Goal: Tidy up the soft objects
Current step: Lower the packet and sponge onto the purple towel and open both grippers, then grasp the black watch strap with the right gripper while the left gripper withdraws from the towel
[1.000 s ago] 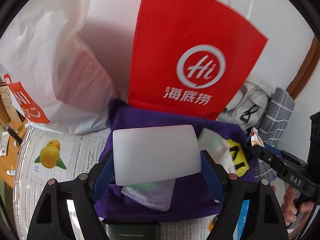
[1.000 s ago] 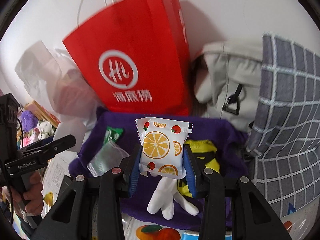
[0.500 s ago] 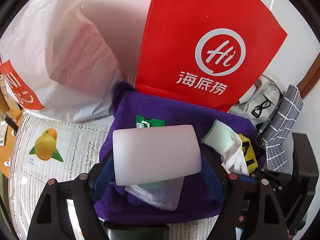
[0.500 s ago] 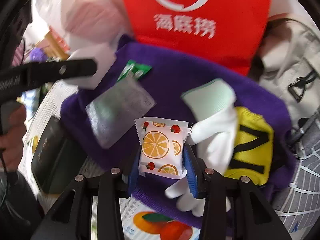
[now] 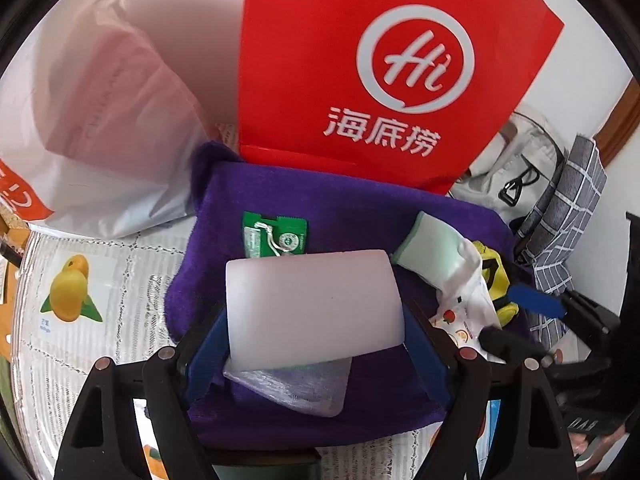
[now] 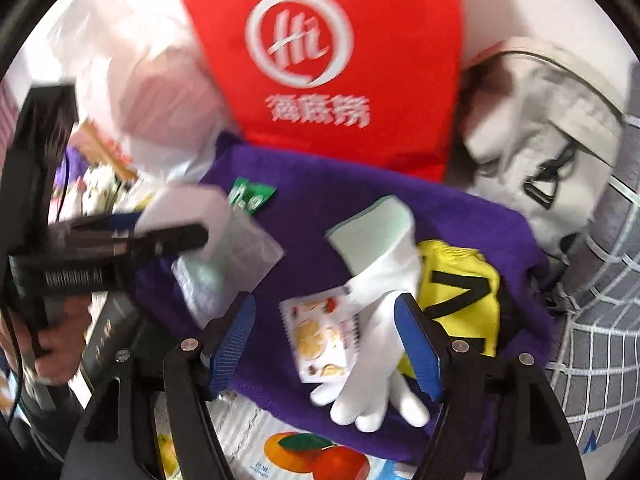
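My left gripper point(image 5: 314, 340) is shut on a white foam block point(image 5: 314, 310), held above a purple cloth point(image 5: 360, 208). Under the block lies a clear plastic pouch point(image 5: 308, 390); a green sachet point(image 5: 276, 236) lies beyond it. My right gripper point(image 6: 326, 340) is opening, its jaws wide apart. The orange-print snack packet point(image 6: 322, 338) lies loose on the purple cloth point(image 6: 320, 208) between the jaws, touching neither pad, beside a white glove point(image 6: 376, 320) and a yellow cloth point(image 6: 464, 300). In the right wrist view the left gripper point(image 6: 176, 236) appears at the left with the foam block point(image 6: 184, 208).
A red paper bag point(image 5: 384, 72) stands behind the cloth, a white plastic bag point(image 5: 92, 112) to its left. A grey bag point(image 6: 540, 140) and a checked grey cloth point(image 6: 600, 320) lie to the right. The fruit-print tablecloth point(image 5: 72, 292) covers the table. A hand point(image 6: 52, 340) grips the left handle.
My right gripper let go of the snack packet, which now lies on the purple cloth by the glove; its jaws spread wide. Both grippers sank closer to the cloth. The left still holds the foam block.
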A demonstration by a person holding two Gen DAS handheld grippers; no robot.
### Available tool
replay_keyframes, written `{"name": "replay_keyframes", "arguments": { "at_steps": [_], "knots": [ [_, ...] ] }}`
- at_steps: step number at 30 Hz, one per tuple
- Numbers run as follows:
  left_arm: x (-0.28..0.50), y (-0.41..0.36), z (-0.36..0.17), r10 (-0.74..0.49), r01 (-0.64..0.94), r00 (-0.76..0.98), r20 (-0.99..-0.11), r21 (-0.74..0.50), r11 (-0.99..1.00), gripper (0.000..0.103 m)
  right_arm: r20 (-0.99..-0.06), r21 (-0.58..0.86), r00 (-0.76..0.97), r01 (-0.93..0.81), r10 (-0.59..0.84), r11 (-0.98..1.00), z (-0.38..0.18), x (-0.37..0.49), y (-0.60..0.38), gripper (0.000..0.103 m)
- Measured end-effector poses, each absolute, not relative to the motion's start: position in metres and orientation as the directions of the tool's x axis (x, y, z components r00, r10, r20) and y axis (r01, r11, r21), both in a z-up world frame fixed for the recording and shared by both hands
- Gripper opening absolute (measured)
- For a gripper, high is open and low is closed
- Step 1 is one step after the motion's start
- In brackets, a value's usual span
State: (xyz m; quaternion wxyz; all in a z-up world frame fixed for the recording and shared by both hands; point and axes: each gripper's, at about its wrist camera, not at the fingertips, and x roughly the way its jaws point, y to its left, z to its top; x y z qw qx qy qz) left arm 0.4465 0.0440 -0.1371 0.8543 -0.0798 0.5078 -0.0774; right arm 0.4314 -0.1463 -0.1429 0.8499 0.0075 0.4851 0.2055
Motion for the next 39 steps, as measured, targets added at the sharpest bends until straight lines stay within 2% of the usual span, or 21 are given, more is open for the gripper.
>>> {"name": "replay_keyframes", "arguments": {
  "at_steps": [8,13,18,22,31,34,39],
  "knots": [
    [0.452,0.028,-0.157,-0.249,0.078,0.412,-0.876,-0.238,0.968,0.083,-0.804,0.214,0.501,-0.258,0.321,0.942,-0.131,0.433,-0.166,0.072],
    [0.457,0.022,-0.172,-0.225,0.057,0.362,-0.905,-0.22,0.974,0.083,-0.781,0.224,0.538,-0.233,0.317,0.946,-0.121,0.43,-0.176,0.072],
    [0.46,0.019,-0.179,-0.211,0.022,0.331,-0.92,-0.216,0.976,0.091,-0.772,0.224,0.549,-0.235,0.319,0.946,-0.116,0.428,-0.18,0.072],
    [0.459,0.016,-0.176,-0.184,0.027,0.33,-0.926,-0.186,0.982,0.091,-0.782,0.206,0.546,-0.228,0.3,0.952,-0.117,0.427,-0.178,0.072],
    [0.439,0.016,-0.134,-0.211,0.06,0.402,-0.891,-0.205,0.977,0.091,-0.739,0.184,0.609,-0.229,0.289,0.956,-0.089,0.405,-0.172,0.072],
    [0.43,0.015,-0.114,-0.197,0.093,0.448,-0.872,-0.173,0.98,0.091,-0.718,0.207,0.635,-0.194,0.283,0.959,-0.079,0.391,-0.174,0.072],
    [0.412,0.014,-0.084,-0.248,0.155,0.498,-0.831,-0.196,0.968,0.091,-0.736,0.217,0.624,-0.151,0.263,0.964,-0.078,0.357,-0.178,0.072]
  ]
}}
